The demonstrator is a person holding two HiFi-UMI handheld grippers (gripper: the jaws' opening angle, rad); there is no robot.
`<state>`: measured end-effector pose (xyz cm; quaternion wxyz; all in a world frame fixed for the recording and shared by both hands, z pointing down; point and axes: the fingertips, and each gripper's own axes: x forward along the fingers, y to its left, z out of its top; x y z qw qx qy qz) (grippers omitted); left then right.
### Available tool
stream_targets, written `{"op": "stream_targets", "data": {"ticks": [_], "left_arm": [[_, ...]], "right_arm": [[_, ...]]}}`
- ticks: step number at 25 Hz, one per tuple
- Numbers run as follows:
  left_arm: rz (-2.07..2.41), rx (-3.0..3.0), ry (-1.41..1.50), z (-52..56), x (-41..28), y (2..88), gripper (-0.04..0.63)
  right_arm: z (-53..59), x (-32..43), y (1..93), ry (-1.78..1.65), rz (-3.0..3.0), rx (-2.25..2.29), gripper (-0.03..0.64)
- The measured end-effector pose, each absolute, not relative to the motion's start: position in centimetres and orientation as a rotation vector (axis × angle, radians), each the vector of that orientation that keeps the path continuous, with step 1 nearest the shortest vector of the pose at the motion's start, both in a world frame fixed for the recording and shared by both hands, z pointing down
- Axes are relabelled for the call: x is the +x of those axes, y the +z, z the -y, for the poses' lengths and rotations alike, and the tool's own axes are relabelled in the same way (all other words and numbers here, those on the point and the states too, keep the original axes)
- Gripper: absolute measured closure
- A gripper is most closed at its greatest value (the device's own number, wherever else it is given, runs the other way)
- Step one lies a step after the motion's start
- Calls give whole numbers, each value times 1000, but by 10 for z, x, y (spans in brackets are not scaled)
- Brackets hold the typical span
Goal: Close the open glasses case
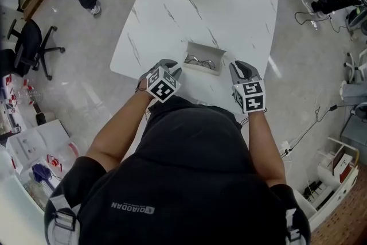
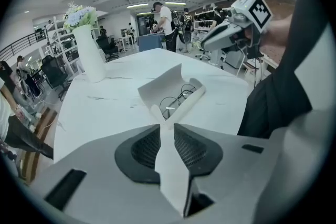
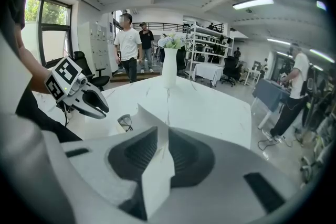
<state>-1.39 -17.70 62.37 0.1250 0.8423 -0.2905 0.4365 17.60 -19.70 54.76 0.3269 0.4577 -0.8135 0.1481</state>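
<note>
Lightness and some give are to be expected of the case [image 1: 202, 49]: its thin, pale sheet walls would probably fold along their creases. Wire glasses [image 1: 200, 62] lie inside and are judged fragile, so a gentle closing is called for. Hold is best taken at the flap's two ends, clear of the lenses. The case stands open on the table [image 1: 241, 8] between the tongs. Left tongs [image 1: 172, 70] and right tongs [image 1: 236, 67] are each pinched on an end of its flap.

Your top is black and short-sleeved, with grey lettering across the back. Your left gripper [image 1: 172, 66] and right gripper [image 1: 240, 67] are grey, each bearing a black-and-white marker cube.
</note>
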Motion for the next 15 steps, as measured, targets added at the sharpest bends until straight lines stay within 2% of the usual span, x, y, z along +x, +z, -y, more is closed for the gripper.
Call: {"op": "stream_targets", "data": {"ticks": [15], "left_arm": [[780,2423,1360,185,-3,652,511]], "right_arm": [[199,176,546,393,2136,1214,551]]}}
